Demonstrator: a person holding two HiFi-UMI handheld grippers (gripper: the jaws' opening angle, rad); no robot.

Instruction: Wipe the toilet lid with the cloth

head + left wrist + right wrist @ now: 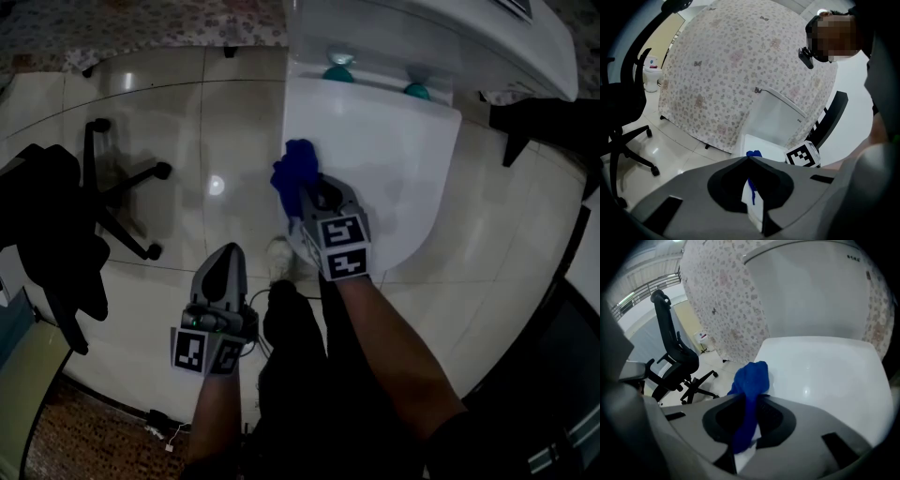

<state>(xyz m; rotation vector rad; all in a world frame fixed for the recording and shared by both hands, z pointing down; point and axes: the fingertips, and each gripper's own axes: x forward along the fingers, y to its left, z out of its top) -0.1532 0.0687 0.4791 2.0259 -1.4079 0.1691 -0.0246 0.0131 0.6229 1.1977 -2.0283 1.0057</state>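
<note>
My right gripper [305,204] was clamped on the blue cloth [295,171], which sat at the left edge of the closed lid [394,169]. My left gripper [228,255] had its jaws together and empty, low over the floor [187,122]. A chair [117,202] stood to the left, well apart. The tank [422,37] was behind the lid.

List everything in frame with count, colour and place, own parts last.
toilet lid: 1, white, closed, centre
cloth: 1, blue, at the lid's left edge
tank: 1, white, behind the lid
knobs: 2, teal, at the lid's back edge
office chair: 1, black, left of the toilet
floral fabric: 1, pale patterned, behind the toilet
floor: pale glossy tiles
left gripper: 1, grey, jaws together, empty, over the floor
right gripper: 1, grey, shut on the cloth
</note>
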